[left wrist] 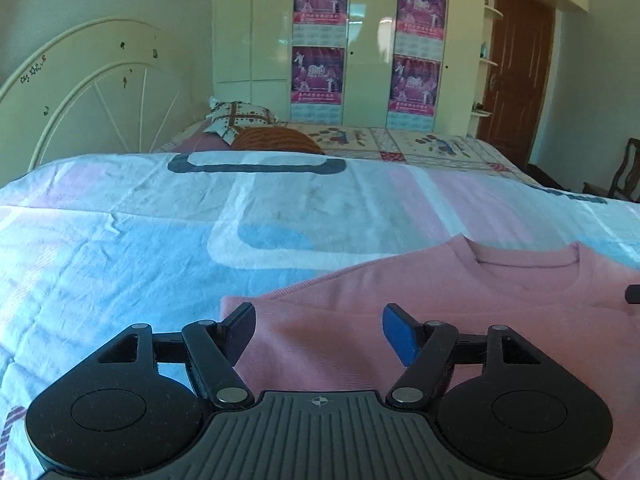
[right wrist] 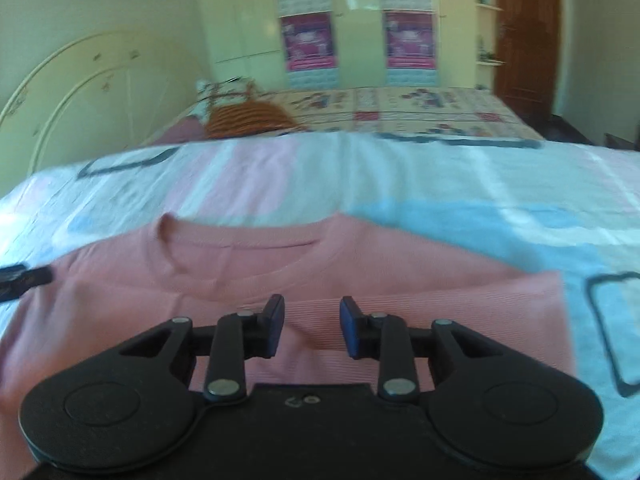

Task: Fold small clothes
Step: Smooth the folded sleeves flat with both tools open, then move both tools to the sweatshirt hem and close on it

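A pink knit sweater (left wrist: 460, 300) lies flat on the bed, collar toward the far side; it also shows in the right wrist view (right wrist: 248, 272). My left gripper (left wrist: 319, 330) is open and empty, low over the sweater's left part near its left edge. My right gripper (right wrist: 312, 328) is open and empty, low over the sweater's right part, where a ribbed sleeve lies folded across the body. A tip of the right gripper shows at the left wrist view's right edge (left wrist: 633, 294), and the left gripper shows at the right wrist view's left edge (right wrist: 24, 280).
The bed has a pale blue, pink and white quilt (left wrist: 160, 240). Behind it lie a patterned pillow (left wrist: 236, 118), an orange cushion (left wrist: 276, 140), a white headboard (left wrist: 92, 92), a wardrobe with posters (left wrist: 320, 40), a brown door (left wrist: 516, 72) and a chair (left wrist: 624, 172).
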A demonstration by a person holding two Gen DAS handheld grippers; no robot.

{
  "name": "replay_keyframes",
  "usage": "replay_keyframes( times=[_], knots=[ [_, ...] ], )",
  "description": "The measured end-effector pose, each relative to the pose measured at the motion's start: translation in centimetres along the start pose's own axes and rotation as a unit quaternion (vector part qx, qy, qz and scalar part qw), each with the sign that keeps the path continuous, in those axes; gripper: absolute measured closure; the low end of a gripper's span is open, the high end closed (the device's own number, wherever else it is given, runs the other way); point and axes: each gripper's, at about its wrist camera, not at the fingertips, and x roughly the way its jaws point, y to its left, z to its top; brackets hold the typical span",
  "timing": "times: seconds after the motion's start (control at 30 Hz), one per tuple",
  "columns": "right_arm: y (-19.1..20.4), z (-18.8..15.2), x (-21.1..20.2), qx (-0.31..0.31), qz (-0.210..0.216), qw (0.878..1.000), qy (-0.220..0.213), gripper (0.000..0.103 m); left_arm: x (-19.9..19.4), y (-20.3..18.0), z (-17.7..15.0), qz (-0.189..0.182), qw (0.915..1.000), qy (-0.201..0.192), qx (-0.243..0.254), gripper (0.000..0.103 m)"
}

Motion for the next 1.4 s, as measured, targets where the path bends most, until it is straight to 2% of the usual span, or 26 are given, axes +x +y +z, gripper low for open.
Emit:
replay_keyframes(
  times=[0.07, 0.1, 0.13, 0.17, 0.27, 0.37, 0.43, 0.57, 0.7, 0.83, 1.0, 1.03, 1.1, 1.17, 1.27, 1.4],
  knots=[
    [-2.1, -0.3, 1.2, 0.010, -0.039, 0.998, 0.039, 0.073, 0.7, -0.9, -1.3, 0.003, 0.9993, 0.031, 0.021, 0.024],
    [-2.8, -0.6, 1.6, 0.013, -0.038, 0.998, 0.052, 0.074, 0.9, -1.2, -2.0, 0.013, 0.9988, 0.039, 0.027, 0.022],
    [-3.4, -0.7, 1.3, 0.018, -0.029, 0.998, 0.048, 0.075, 0.3, -1.5, -2.3, 0.021, 0.9991, 0.028, 0.025, 0.022],
    [-3.6, -0.7, 0.8, 0.025, -0.031, 0.998, 0.049, 0.075, -0.3, -1.5, -2.3, 0.019, 0.9991, 0.033, 0.018, 0.022],
    [-4.4, -1.2, -2.4, 0.034, -0.024, 0.999, 0.016, 0.071, -3.1, -1.2, -3.2, 0.018, 0.9995, 0.025, -0.005, 0.022],
    [-5.6, -3.2, -5.8, 0.035, -0.018, 0.999, 0.009, 0.065, -6.3, -0.7, -5.5, 0.032, 0.9988, 0.037, 0.001, 0.022],
    [-6.5, -4.9, -8.1, 0.032, -0.016, 0.999, 0.008, 0.049, -8.5, -0.1, -7.3, 0.037, 0.9978, 0.054, 0.001, 0.022],
    [-8.4, -8.7, -12.5, 0.029, -0.009, 0.999, 0.022, 0.049, -13.5, 0.6, -11.1, 0.052, 0.9960, 0.072, 0.009, 0.022],
    [-10.2, -12.3, -16.6, 0.041, 0.000, 0.999, 0.033, 0.050, -18.3, 1.4, -13.9, 0.055, 0.9951, 0.081, -0.013, 0.022],
    [-11.9, -15.5, -20.2, 0.067, 0.014, 0.997, 0.042, 0.051, -21.9, 1.9, -16.4, 0.043, 0.9949, 0.088, -0.026, 0.023],
    [-14.3, -19.5, -23.4, 0.135, 0.042, 0.988, 0.058, 0.051, -26.3, 3.0, -19.7, 0.024, 0.9924, 0.091, -0.079, 0.023],
    [-14.5, -20.4, -24.0, 0.146, 0.049, 0.986, 0.062, 0.052, -26.9, 3.2, -20.2, 0.021, 0.9915, 0.092, -0.089, 0.025],
    [-14.7, -21.7, -25.0, 0.155, 0.057, 0.984, 0.066, 0.052, -28.1, 3.5, -21.5, 0.016, 0.9895, 0.096, -0.107, 0.034],
    [-14.5, -23.0, -26.1, 0.158, 0.062, 0.983, 0.069, 0.052, -29.3, 3.8, -22.5, 0.017, 0.9884, 0.096, -0.116, 0.035],
    [-14.6, -24.7, -27.2, 0.178, 0.080, 0.978, 0.075, 0.053, -30.7, 4.4, -23.8, -0.012, 0.9851, 0.096, -0.143, 0.035],
    [-15.1, -26.6, -28.0, 0.221, 0.118, 0.965, 0.082, 0.054, -31.6, 4.5, -25.0, -0.055, 0.9790, 0.091, -0.174, 0.036]
  ],
)
